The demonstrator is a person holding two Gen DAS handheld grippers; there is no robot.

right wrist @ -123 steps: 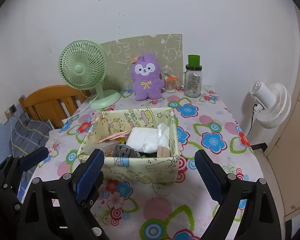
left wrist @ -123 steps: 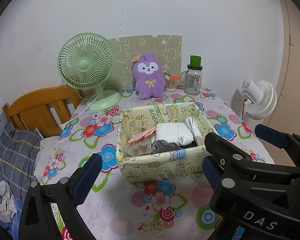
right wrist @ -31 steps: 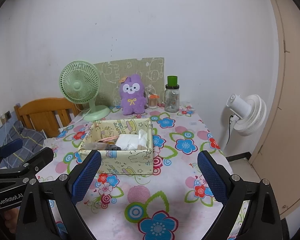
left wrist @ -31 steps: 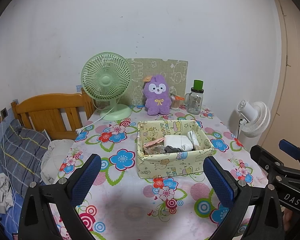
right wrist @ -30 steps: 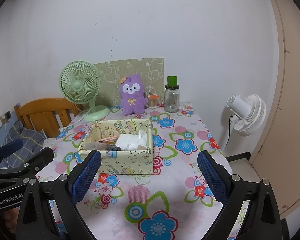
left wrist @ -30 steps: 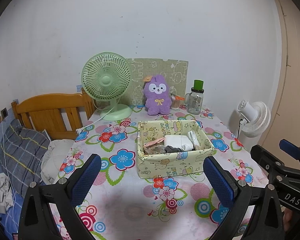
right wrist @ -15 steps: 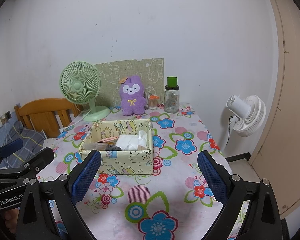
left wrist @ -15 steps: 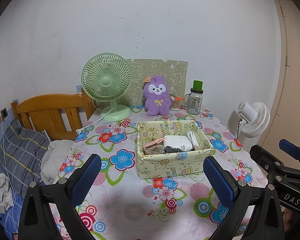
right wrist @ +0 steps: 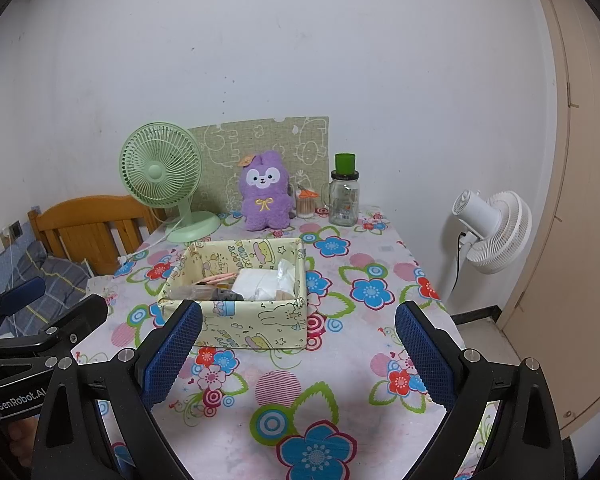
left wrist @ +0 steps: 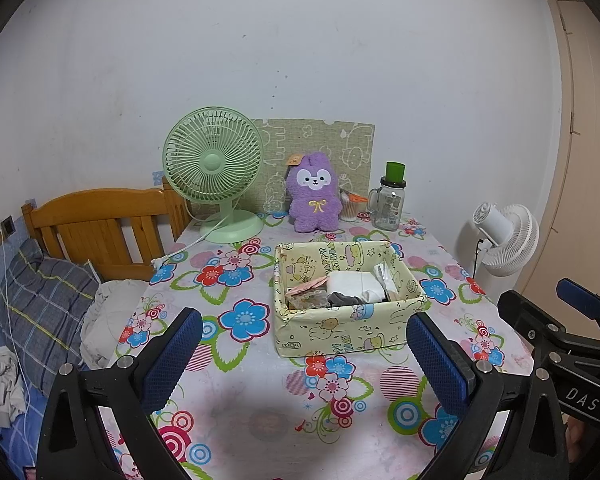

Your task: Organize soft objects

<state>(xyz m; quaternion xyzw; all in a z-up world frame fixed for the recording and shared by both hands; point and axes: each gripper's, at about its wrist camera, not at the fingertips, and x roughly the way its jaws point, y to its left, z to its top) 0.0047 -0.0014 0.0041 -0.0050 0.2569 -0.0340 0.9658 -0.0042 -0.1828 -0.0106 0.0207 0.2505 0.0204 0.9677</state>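
Observation:
A pale yellow cartoon-print fabric box stands mid-table, also seen in the right wrist view. It holds a folded white cloth, a grey item, a pink packet and a clear wrapper. A purple plush toy sits upright at the back of the table, also in the right wrist view. My left gripper is open and empty, held back at the near table edge. My right gripper is open and empty, beside it on the right.
A green desk fan with a trailing cord stands back left. A glass jar with green lid and a small cup stand back right. A white floor fan is off the table's right. A wooden headboard and bedding lie left.
Since four seconds ago both grippers have pulled back away from the box. Over the last second nothing has visibly moved.

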